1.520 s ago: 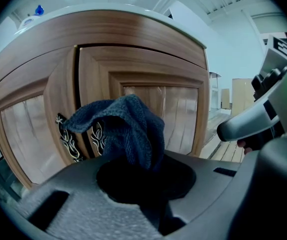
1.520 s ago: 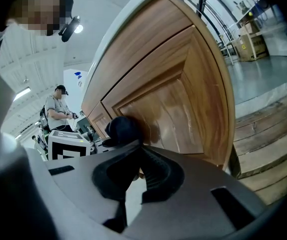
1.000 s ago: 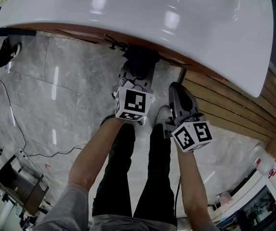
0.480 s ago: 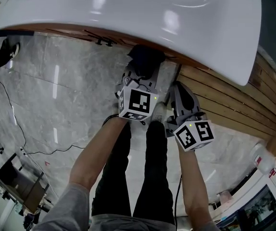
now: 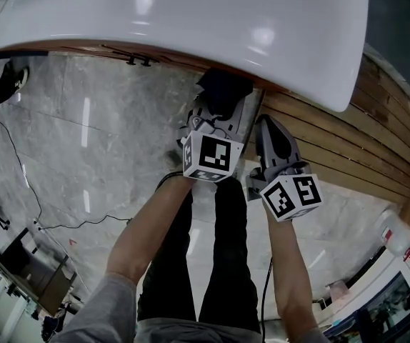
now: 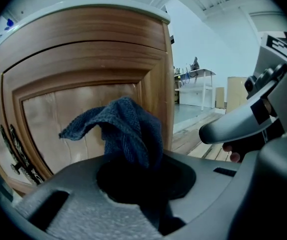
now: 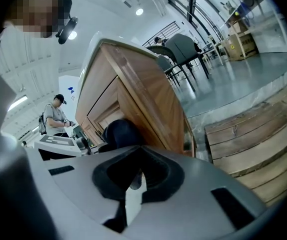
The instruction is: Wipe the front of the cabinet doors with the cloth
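A dark blue cloth (image 5: 225, 90) is pressed against the wooden cabinet front (image 5: 191, 59) just under the white countertop (image 5: 191, 13). My left gripper (image 5: 221, 113) is shut on it. In the left gripper view the cloth (image 6: 126, 129) sticks up from the jaws in front of the door panel (image 6: 68, 119), near the cabinet's right corner post (image 6: 158, 74). My right gripper (image 5: 266, 126) hangs just right of the left one, shut on nothing, apart from the cabinet. In its own view the right gripper (image 7: 133, 184) looks past the cloth (image 7: 119, 133) along the cabinet's side (image 7: 143, 94).
Dark door handles (image 5: 139, 61) sit further left on the cabinet. A wooden plank platform (image 5: 348, 148) lies to the right. A black cable (image 5: 62, 226) runs over the marble floor (image 5: 83, 141). The person's legs (image 5: 205, 263) stand below the grippers. Another person (image 7: 58, 116) stands behind.
Both grippers and the cloth have slid to the right along the cabinet front, toward its right corner. The left gripper stays shut on the cloth.
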`<state>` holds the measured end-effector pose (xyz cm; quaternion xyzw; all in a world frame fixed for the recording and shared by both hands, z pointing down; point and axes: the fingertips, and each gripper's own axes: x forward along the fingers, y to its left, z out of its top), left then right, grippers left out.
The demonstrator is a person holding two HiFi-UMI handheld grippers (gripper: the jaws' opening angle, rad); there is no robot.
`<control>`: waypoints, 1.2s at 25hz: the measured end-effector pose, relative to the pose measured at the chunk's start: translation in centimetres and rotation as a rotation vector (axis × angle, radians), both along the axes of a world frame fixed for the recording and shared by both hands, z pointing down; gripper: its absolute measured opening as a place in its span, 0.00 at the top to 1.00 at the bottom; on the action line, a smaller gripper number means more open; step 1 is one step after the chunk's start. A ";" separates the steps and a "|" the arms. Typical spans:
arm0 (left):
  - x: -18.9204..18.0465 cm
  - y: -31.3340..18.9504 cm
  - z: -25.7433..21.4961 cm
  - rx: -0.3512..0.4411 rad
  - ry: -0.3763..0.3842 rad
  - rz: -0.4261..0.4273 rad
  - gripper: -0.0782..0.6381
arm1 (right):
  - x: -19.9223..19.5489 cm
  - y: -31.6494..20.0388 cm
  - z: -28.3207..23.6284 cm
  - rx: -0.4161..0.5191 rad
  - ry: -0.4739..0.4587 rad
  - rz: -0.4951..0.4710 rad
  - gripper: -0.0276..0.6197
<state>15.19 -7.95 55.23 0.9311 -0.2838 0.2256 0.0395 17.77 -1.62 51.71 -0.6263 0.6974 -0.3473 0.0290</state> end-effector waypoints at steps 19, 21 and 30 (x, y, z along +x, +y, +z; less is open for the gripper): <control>3.7 4.1 -1.0 -0.006 0.023 0.062 0.81 | 2.3 2.7 -0.4 0.006 -0.004 0.021 0.94; 3.6 4.2 -1.2 -0.001 0.026 0.063 0.81 | 2.5 2.9 -0.5 0.009 -0.003 0.027 0.94; 0.4 4.8 -2.8 0.000 0.045 0.025 0.81 | 0.4 3.3 -1.7 0.022 -0.002 0.023 0.94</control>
